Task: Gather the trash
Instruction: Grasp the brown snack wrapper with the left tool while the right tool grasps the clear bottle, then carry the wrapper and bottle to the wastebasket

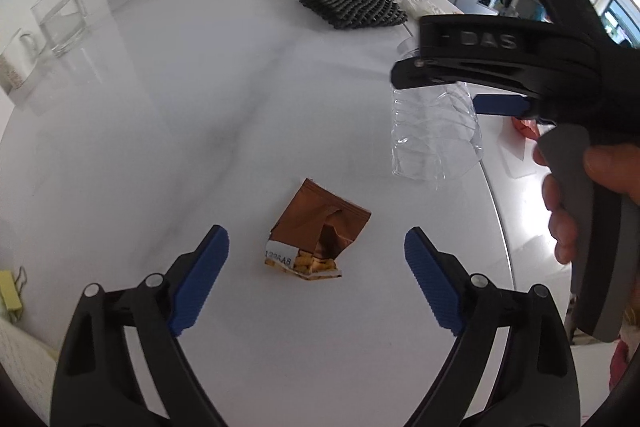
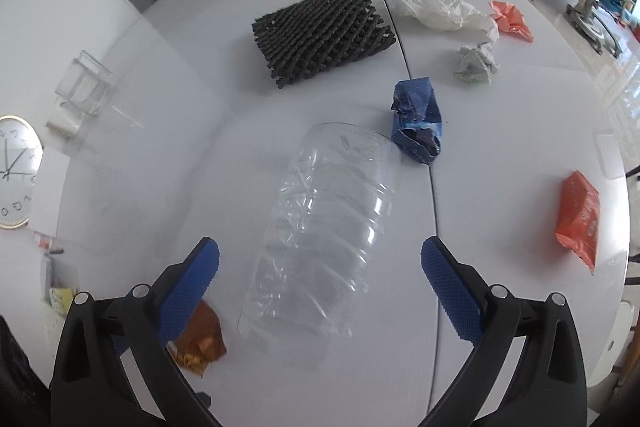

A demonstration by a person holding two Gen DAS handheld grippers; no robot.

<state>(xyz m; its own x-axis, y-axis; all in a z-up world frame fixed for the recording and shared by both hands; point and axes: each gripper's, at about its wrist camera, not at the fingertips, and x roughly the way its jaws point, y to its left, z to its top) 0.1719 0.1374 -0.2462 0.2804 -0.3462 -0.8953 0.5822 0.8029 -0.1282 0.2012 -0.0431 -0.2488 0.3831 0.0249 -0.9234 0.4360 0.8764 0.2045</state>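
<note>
The brown wrapper lay crumpled on the white table, between the spread pads of the left gripper but not touched by them; that gripper stood wide and held nothing. Just to its right lay the clear bottle, squashed and on its side, framed by the right gripper, which was also wide and empty, with a hand on its handle.

Farther out were a blue wrapper just beside the bottle's far end, a grey paper ball, a white bag, an orange scrap and a red packet near the right edge. A black mesh mat lay mid-table.

No bin showed in either view. By my reading the collecting had barely begun: every piece still lay on the table, none was in a grip, and the wrapper and bottle looked the first to go.
</note>
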